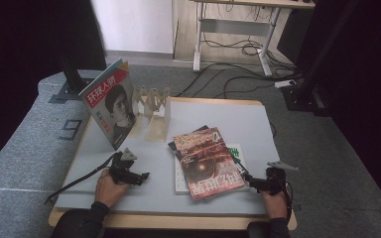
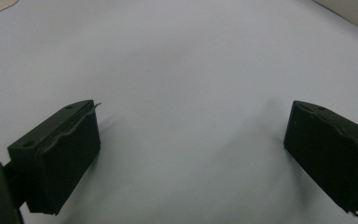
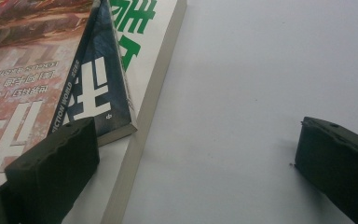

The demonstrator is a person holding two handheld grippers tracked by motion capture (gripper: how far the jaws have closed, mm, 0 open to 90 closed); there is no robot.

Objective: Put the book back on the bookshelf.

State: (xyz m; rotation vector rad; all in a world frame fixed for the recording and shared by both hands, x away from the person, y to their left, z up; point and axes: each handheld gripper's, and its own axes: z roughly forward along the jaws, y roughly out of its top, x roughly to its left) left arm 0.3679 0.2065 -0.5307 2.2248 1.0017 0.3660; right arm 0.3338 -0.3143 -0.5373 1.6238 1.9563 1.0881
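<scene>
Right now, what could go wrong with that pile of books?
The right gripper is open at the pile's corner. The top magazine lies skewed on the pile, so a nudge may slide it off rather than lift it. In the right gripper view one jaw is over the white book, so closing might pinch several covers together. The propped magazine leaning on the rack could topple if bumped.

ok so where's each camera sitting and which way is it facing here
High view: fixed above the person's side, looking forward and down on the table; both forearms enter from the bottom, holding the left gripper and right gripper.
Left gripper view: rides the left gripper, looking down at bare tabletop between its open jaws.
Right gripper view: rides the right gripper, facing the corner of the stack of magazines.
Shared: the high and right gripper views both show the stack.
</scene>
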